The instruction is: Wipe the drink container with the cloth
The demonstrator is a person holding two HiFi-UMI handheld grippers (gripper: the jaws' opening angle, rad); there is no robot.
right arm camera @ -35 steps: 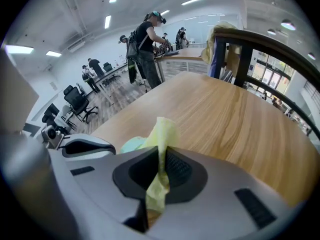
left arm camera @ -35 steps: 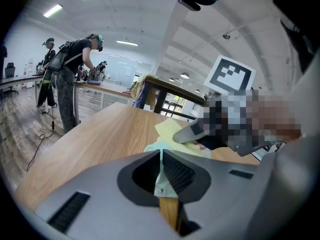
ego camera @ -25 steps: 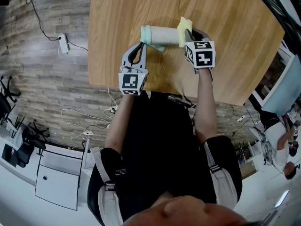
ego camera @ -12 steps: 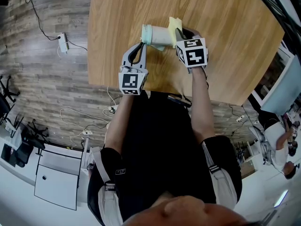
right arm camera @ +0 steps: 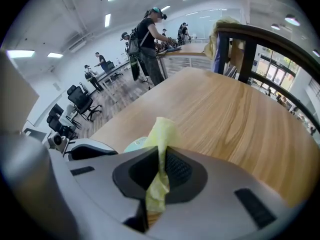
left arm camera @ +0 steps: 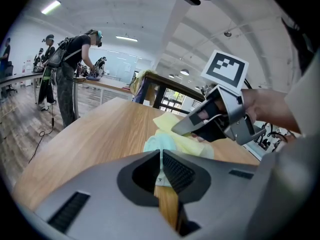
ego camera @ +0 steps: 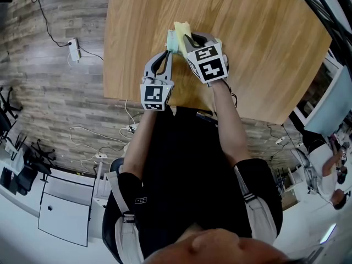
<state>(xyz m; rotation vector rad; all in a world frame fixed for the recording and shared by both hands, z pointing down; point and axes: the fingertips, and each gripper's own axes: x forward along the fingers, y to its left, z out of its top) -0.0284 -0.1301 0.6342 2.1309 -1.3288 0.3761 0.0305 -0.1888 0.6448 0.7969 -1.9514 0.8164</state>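
Observation:
The drink container (ego camera: 171, 40) lies on its side on the wooden table (ego camera: 264, 48); only its pale green cap end shows. My right gripper (ego camera: 188, 42) is shut on the yellow cloth (ego camera: 181, 31), which lies over the container close to the cap. In the right gripper view the cloth (right arm camera: 162, 134) stands up between the jaws, with the container (right arm camera: 134, 145) just beyond. My left gripper (ego camera: 165, 56) sits at the cap end, shut on a thin pale green strap (left arm camera: 160, 160) of the container (left arm camera: 159, 143). The right gripper (left arm camera: 176, 130) presses the cloth (left arm camera: 169, 121) from the right.
The table's near edge runs just under both grippers (ego camera: 181, 106). A power strip (ego camera: 74, 49) and cables lie on the floor to the left. A dark rail with clothes over it (right arm camera: 248, 49) stands at the table's far side. People work at desks far off.
My right gripper slid left along the container with the cloth, from its right end to near the cap, covering most of the body. The left gripper stayed put.

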